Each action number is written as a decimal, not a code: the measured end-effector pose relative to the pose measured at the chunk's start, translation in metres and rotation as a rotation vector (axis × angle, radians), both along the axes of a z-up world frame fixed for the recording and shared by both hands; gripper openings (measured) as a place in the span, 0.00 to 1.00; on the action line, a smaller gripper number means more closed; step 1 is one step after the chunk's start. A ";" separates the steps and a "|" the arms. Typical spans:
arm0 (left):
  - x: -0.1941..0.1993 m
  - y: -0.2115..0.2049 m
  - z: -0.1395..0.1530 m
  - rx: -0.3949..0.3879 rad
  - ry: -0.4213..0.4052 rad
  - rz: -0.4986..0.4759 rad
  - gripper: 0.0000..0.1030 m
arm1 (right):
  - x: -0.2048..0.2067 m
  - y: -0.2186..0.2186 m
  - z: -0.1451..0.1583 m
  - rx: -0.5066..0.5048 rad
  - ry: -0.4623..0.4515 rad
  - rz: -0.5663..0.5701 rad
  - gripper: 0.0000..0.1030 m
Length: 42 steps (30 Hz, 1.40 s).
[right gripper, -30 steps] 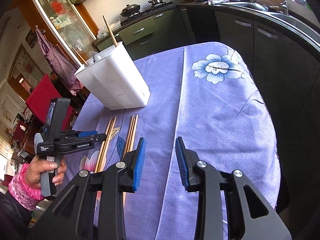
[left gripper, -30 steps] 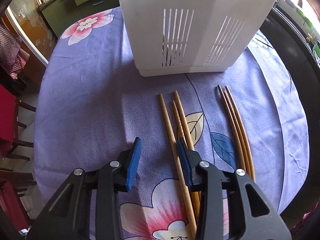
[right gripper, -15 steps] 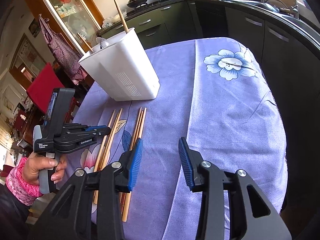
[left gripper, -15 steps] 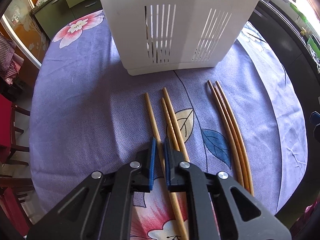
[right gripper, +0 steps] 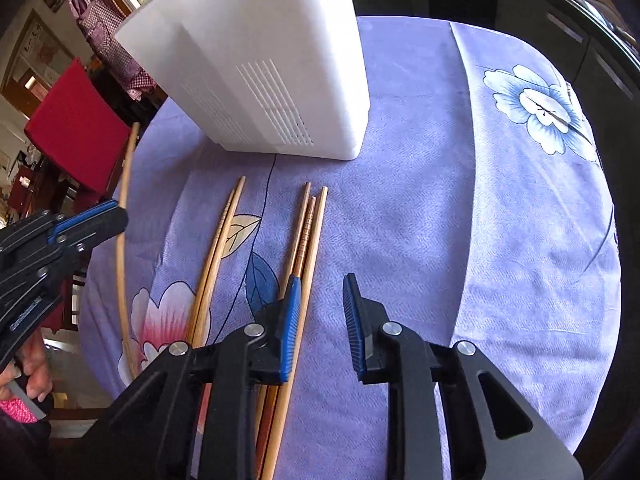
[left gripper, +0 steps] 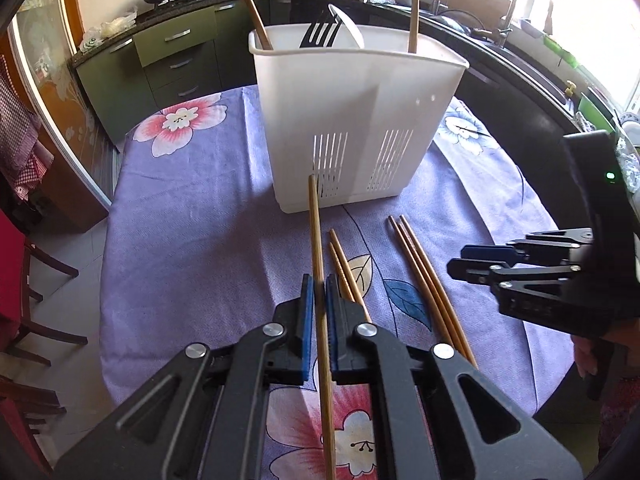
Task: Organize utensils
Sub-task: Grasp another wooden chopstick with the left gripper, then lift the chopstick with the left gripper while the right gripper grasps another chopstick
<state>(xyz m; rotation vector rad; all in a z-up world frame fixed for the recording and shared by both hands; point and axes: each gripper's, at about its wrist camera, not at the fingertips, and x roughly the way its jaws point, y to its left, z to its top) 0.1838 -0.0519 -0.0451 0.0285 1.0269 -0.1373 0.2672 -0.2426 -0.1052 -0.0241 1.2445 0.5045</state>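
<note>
My left gripper (left gripper: 317, 288) is shut on a light bamboo chopstick (left gripper: 316, 232) and holds it lifted above the cloth, tip toward the white utensil holder (left gripper: 356, 128). The same chopstick (right gripper: 122, 216) and left gripper (right gripper: 116, 214) show at the left of the right wrist view. A pair of chopsticks (left gripper: 344, 268) and a group of three (left gripper: 424, 276) lie on the purple floral tablecloth (left gripper: 192, 240). My right gripper (right gripper: 320, 312) is open, low over the cloth just right of the three chopsticks (right gripper: 306, 248). The pair (right gripper: 218, 248) lies further left.
The holder (right gripper: 264, 64) contains two upright chopsticks (left gripper: 250, 4), a black slotted spatula (left gripper: 320, 32) and a white spoon. Red chairs (left gripper: 12, 272) stand left of the table. Kitchen cabinets (left gripper: 172, 60) and a dark counter run behind. My right gripper shows at the right (left gripper: 472, 262).
My left gripper closed on one chopstick and lifted it off the cloth, tilting up to face the holder. My right gripper came down toward the three chopsticks, still open.
</note>
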 end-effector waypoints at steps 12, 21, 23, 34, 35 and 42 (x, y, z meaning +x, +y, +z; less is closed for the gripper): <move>-0.016 0.006 0.012 -0.028 -0.042 -0.030 0.06 | 0.011 0.032 -0.014 -0.114 0.016 0.005 0.20; -0.016 0.009 0.012 -0.032 -0.043 -0.029 0.06 | 0.010 0.061 -0.018 -0.177 -0.003 0.036 0.17; -0.017 0.010 0.012 -0.031 -0.044 -0.030 0.06 | 0.010 0.067 -0.018 -0.189 -0.008 0.043 0.17; -0.018 0.012 0.012 -0.033 -0.047 -0.030 0.06 | 0.004 0.069 -0.021 -0.189 -0.040 0.037 0.06; -0.019 0.012 0.012 -0.033 -0.047 -0.030 0.06 | 0.004 0.065 -0.020 -0.168 -0.042 0.033 0.06; -0.025 0.014 0.022 -0.036 -0.069 -0.036 0.06 | -0.015 0.032 0.027 -0.063 -0.134 -0.016 0.06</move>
